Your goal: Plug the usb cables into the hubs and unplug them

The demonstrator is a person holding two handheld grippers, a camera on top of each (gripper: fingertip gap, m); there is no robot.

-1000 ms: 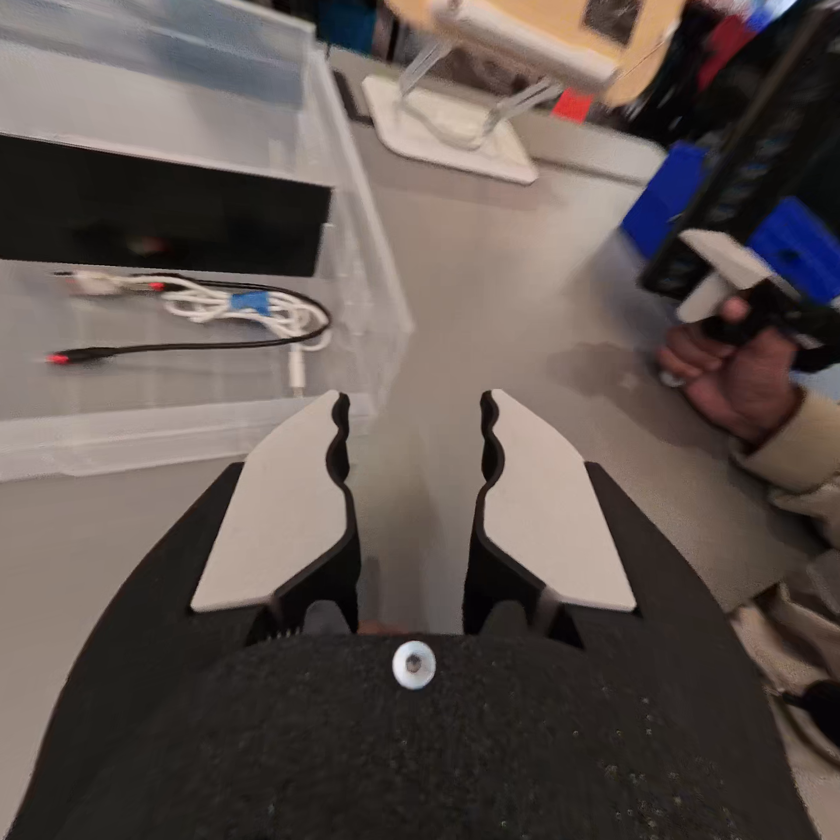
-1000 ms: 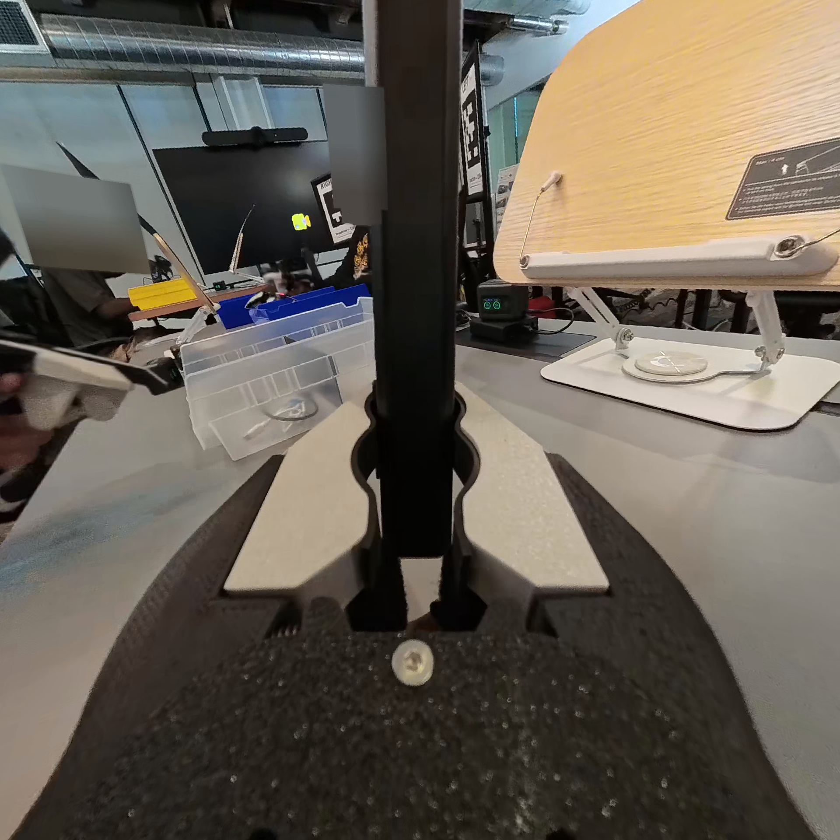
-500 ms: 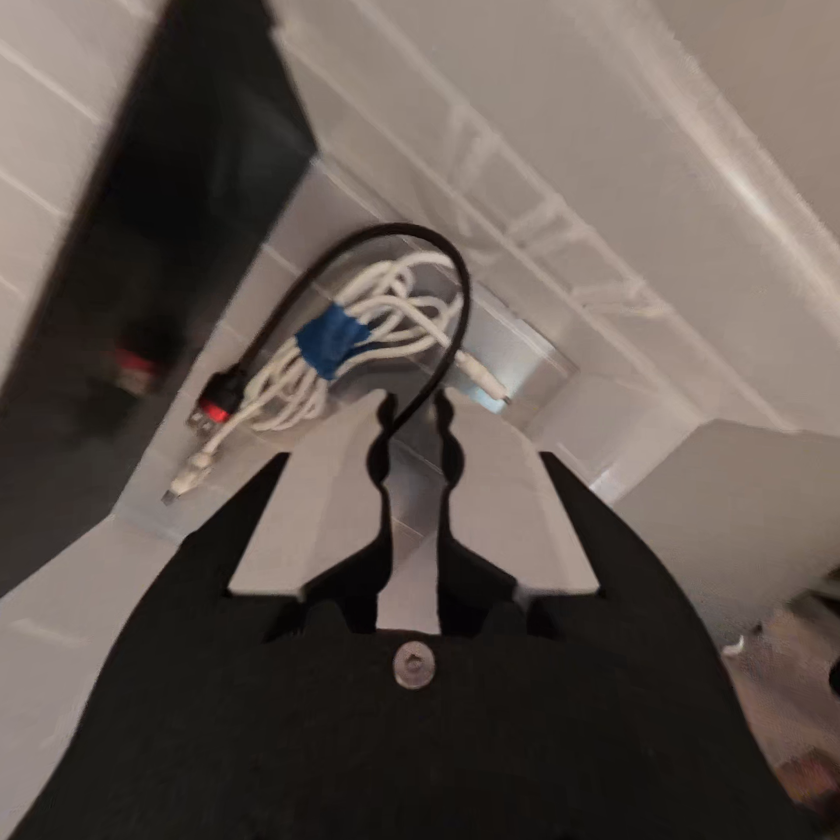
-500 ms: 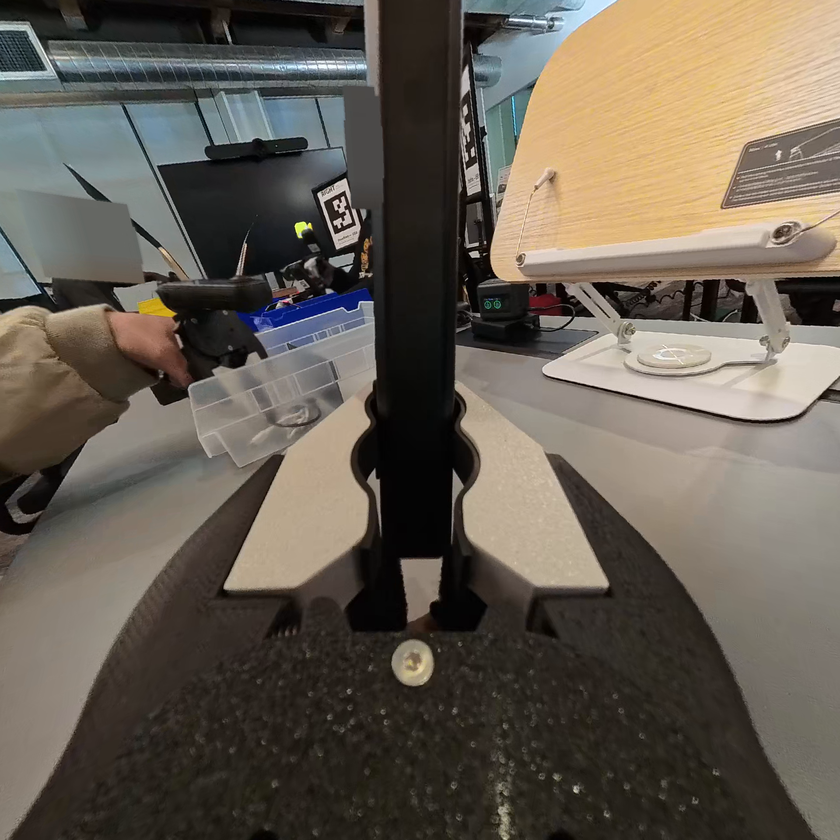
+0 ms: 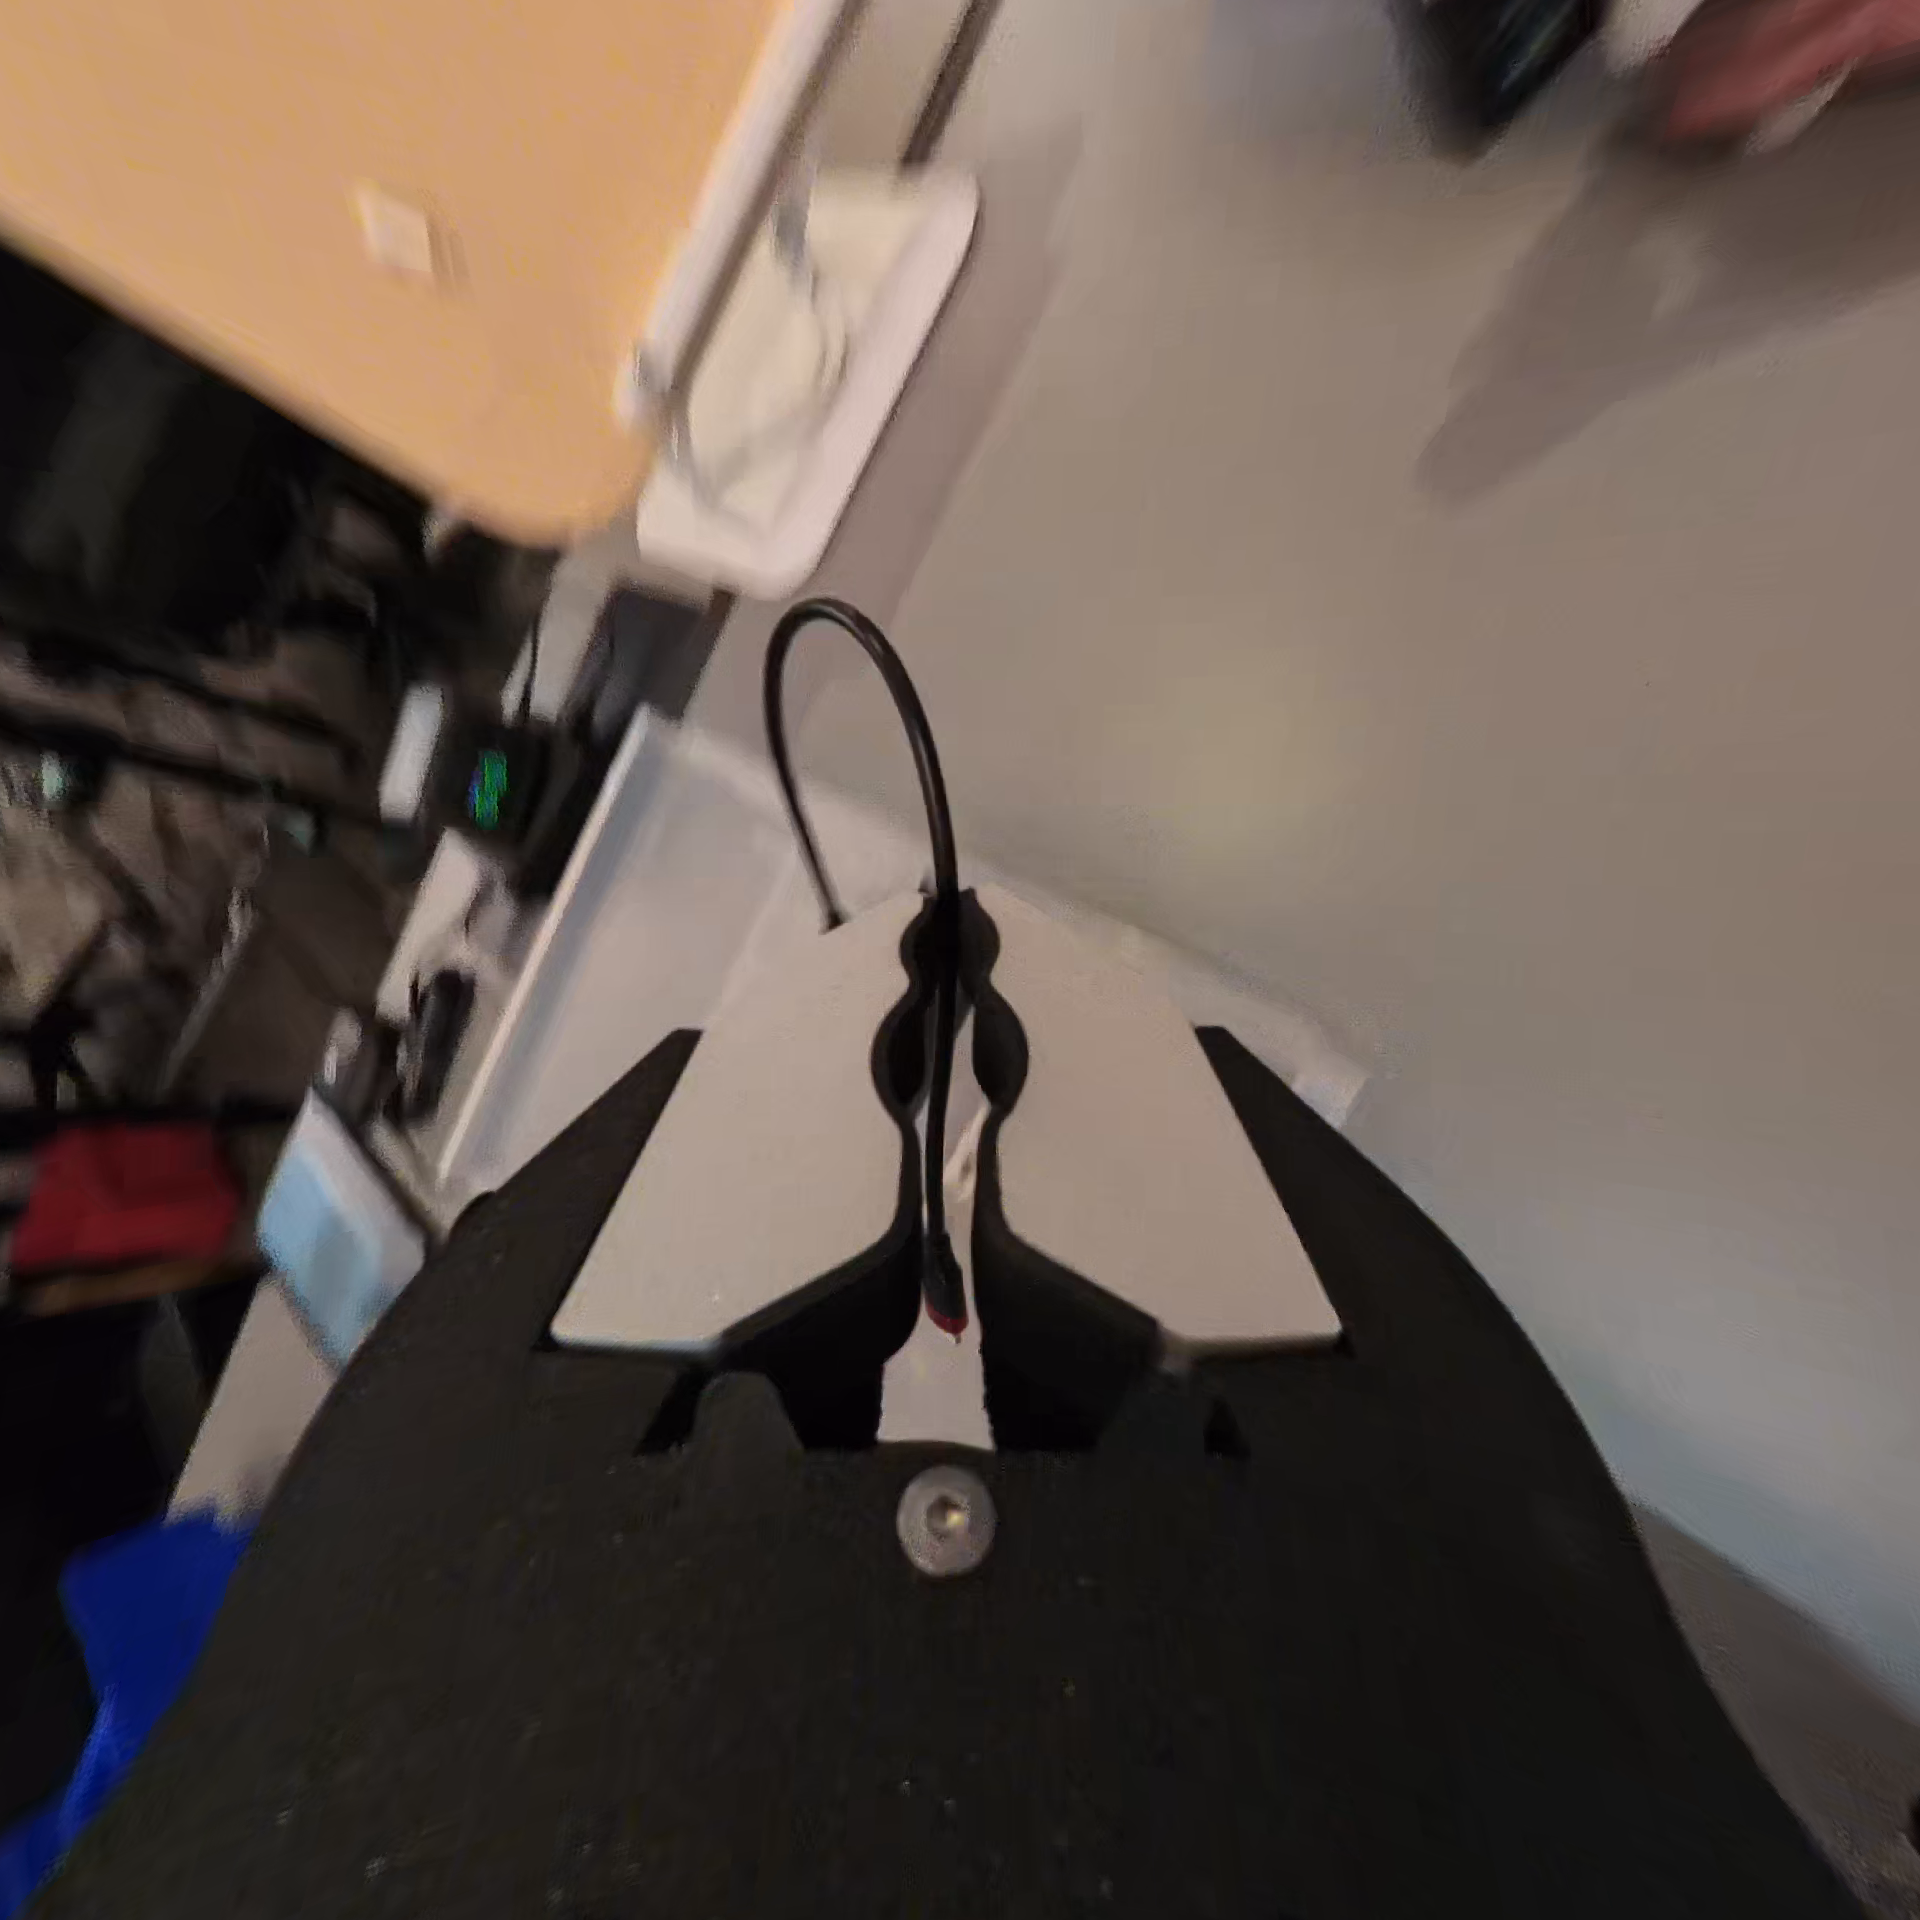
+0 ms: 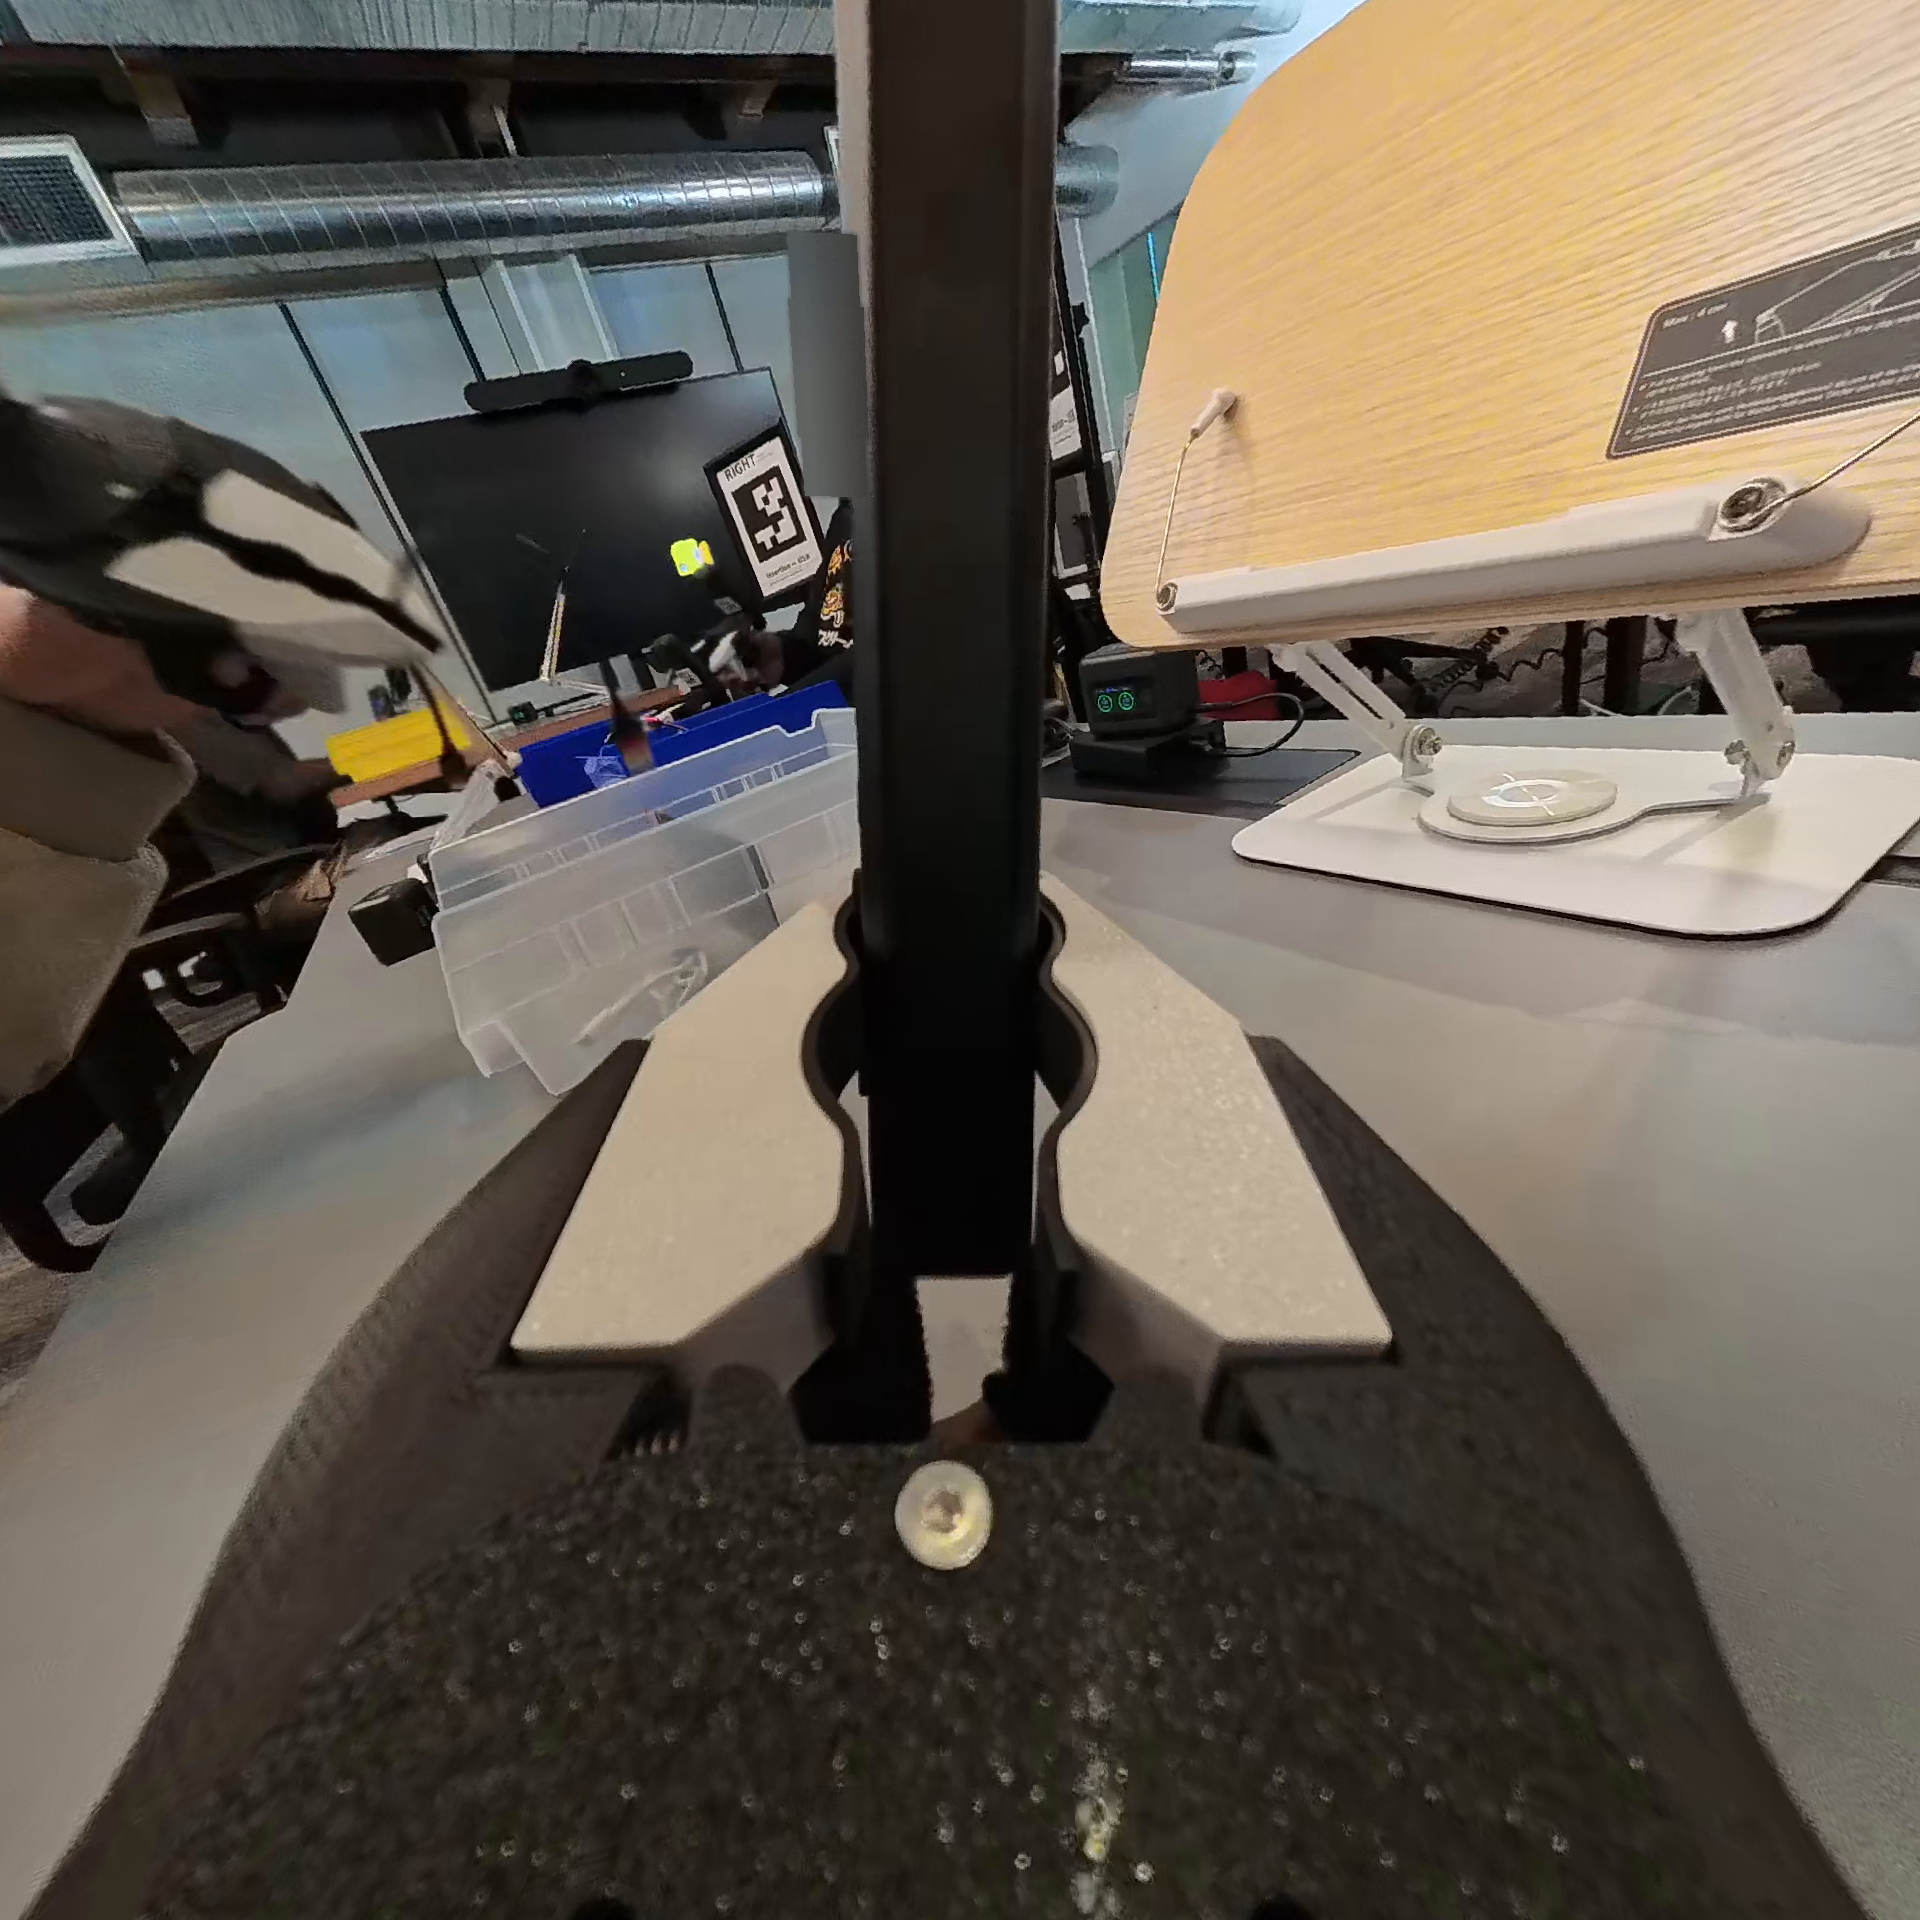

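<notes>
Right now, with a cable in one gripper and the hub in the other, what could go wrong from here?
1. The left gripper pinches the thin black USB cable along its cord, not at the red-tipped plug; the plug hangs loose toward the camera, so aiming it could be hard.
2. The cord loops beyond the fingertips and might snag.
3. The right gripper holds the black hub near one end, so plugging force might tilt it.

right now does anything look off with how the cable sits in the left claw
Yes. The left claw pinches the black cable partway along, not at a plug. The cable loops out past the tips, and its red-tipped connector points back between the fingers toward the camera, poorly placed for plugging in.
</notes>
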